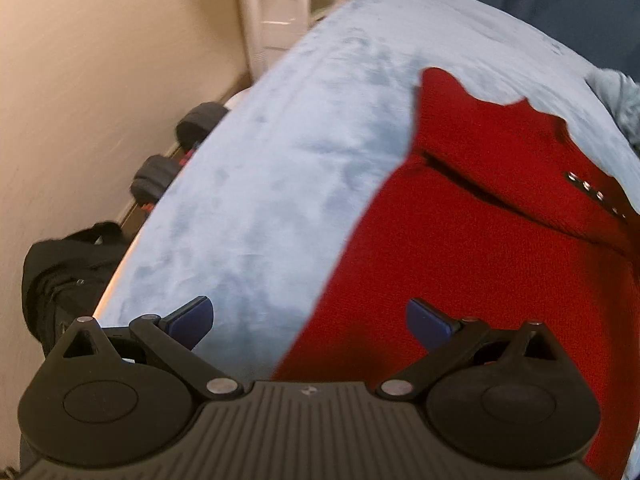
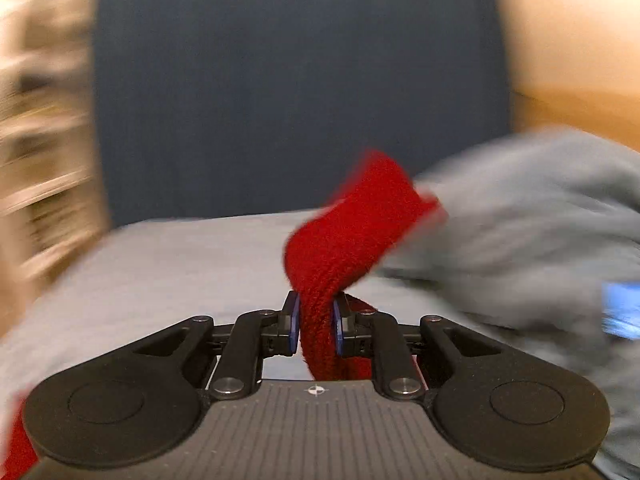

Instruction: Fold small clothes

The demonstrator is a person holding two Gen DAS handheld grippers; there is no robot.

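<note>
Between the right fingers [image 2: 295, 320] — a pinched red garment [image 2: 340, 240].

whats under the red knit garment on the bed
The red knit garment lies on a light blue fleece blanket, visible around it. Whatever sits directly beneath the red knit is covered and cannot be seen.

Red knit garment [image 1: 480, 240] lies spread on the bed [image 1: 280, 160]; one bunched strip [image 2: 340, 240] is raised above it.

Both grippers [image 1: 310, 322] [image 2: 316, 322]: black ribbed body, round hubs, silver screws, blue pads [image 1: 192, 316].
</note>
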